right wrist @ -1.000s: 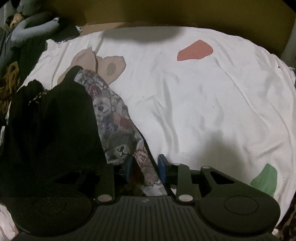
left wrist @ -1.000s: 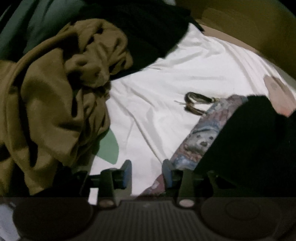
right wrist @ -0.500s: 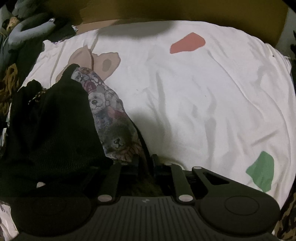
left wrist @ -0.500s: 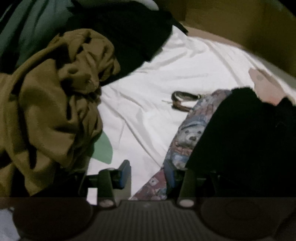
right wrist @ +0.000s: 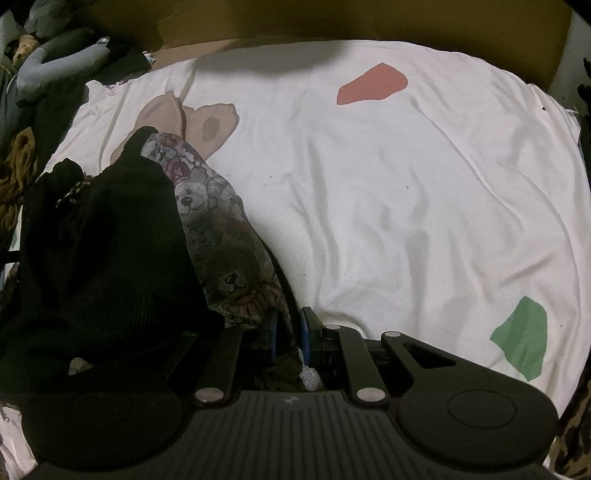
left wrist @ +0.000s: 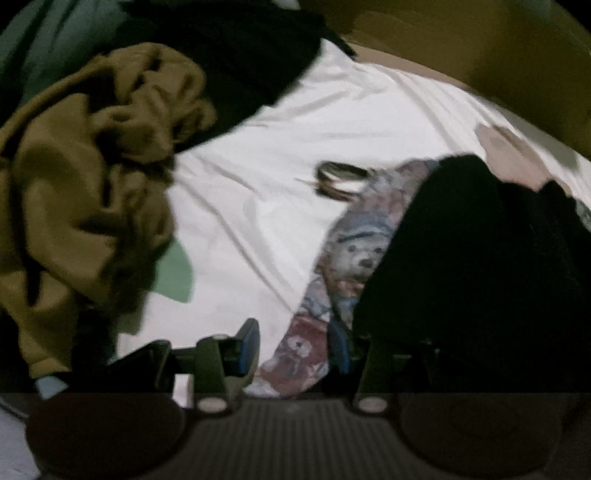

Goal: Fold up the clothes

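A black garment with a bear-print lining lies bunched on the white sheet. My right gripper is shut on the lining's near edge, and cloth hangs out below the pads. Seen from the left wrist, the same garment fills the right side, with its bear-print edge running down between the fingers. My left gripper is open, the print cloth lying loose in the gap close to the right finger. A drawstring loop lies beyond the garment.
A crumpled mustard-brown garment is heaped at the left, with black cloth and teal cloth behind it. The sheet carries red and green patches. A brown wall bounds the far side.
My right gripper has closed from open onto the bear-print edge. The left gripper has slid toward the garment and stays open, so the print edge now lies between its fingers.
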`<state>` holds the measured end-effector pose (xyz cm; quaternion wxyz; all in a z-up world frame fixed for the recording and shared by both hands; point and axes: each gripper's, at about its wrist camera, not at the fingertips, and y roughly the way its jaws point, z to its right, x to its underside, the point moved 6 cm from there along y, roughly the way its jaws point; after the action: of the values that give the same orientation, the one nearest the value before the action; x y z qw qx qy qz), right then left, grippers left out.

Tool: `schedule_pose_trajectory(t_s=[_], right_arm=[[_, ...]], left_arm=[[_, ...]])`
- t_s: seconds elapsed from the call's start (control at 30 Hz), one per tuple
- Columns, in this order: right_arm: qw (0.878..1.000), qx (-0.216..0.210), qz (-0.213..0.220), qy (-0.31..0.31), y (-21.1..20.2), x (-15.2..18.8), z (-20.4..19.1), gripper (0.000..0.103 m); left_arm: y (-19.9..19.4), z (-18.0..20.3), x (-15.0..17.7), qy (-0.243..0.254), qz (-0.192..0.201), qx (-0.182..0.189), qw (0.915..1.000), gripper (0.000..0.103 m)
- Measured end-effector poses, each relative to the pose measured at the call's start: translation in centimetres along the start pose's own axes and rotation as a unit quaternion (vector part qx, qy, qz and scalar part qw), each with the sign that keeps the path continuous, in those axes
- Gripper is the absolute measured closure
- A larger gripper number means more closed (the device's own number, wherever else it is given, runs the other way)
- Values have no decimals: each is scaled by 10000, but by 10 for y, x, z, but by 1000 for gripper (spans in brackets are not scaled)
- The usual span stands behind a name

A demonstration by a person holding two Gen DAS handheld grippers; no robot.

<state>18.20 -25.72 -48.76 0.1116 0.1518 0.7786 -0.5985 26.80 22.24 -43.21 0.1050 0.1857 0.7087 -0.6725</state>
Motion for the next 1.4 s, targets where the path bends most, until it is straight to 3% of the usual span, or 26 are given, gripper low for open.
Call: schedule_pose_trajectory(t_s=[0.13, 0.23, 0.33, 0.4, 0.5, 0.57, 0.63, 0.73, 1.0, 1.3, 1.4], right_arm=[[10000, -3, -12, -34, 0, 0, 0, 88], [9999, 26, -33, -91, -1, 1, -2, 88], [9999, 36, -89, -128, -3, 4, -5, 89], [9998, 21, -137, -120, -4, 7, -5, 89], [9996, -29, -276, -71, -5, 13, -6, 101], [9996, -49, -291, -29, -6, 18, -5, 102], [9996, -65, -281, 34, -9, 22, -3, 102], [9996, -61, -250, 145, -15, 25, 0, 103], [9992, 50, -323, 224, -34, 37, 12, 103], [9975, 102, -528, 462, -53, 59, 26, 103], [9969, 21, -571, 537, -53, 62, 25, 103]], left_arm=[[7, 9, 5, 175, -25, -115, 9998, 46], [9, 8, 7, 68, -72, -50, 9999, 47], [7, 10, 11, -58, -218, 209, 9995, 55], [7, 14, 17, -143, -384, 462, 9981, 55], [7, 18, 23, -129, -398, 527, 9977, 55], [6, 17, 23, -231, -374, 554, 9975, 65], [3, 11, 22, -442, -361, 617, 9965, 86], [-4, 1, 22, -558, -309, 564, 9964, 95], [-21, -15, 35, -443, -526, 374, 9969, 97], [-42, -29, 77, -424, -1003, 339, 9935, 98], [-45, -29, 80, -407, -1129, 304, 9923, 92]])
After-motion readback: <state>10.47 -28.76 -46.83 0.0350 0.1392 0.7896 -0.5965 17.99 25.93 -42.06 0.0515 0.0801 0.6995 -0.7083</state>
